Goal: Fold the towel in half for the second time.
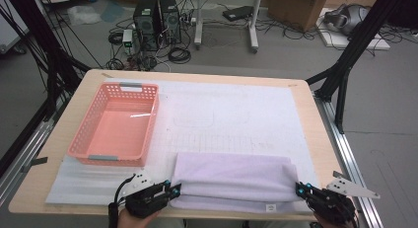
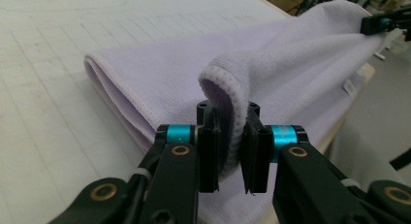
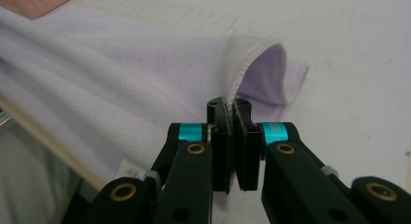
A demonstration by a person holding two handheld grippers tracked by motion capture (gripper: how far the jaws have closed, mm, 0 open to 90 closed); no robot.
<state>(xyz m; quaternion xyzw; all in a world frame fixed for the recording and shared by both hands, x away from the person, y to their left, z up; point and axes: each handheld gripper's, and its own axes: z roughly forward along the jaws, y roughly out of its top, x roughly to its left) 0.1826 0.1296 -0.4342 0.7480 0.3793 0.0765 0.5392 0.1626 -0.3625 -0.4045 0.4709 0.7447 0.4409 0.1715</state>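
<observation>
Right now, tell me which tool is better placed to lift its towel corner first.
The right tool: its jaws are pinched flat on the lilac towel hem. The left tool holds a thicker fold with a visible gap between its jaws, so its grip looks looser.

Beyond the folded lilac towel (image 1: pixel 231 181), the counter (image 1: pixel 305 119) lies open to its far edge and right; only the pink basket (image 1: pixel 116 124) blocks the far left.
</observation>
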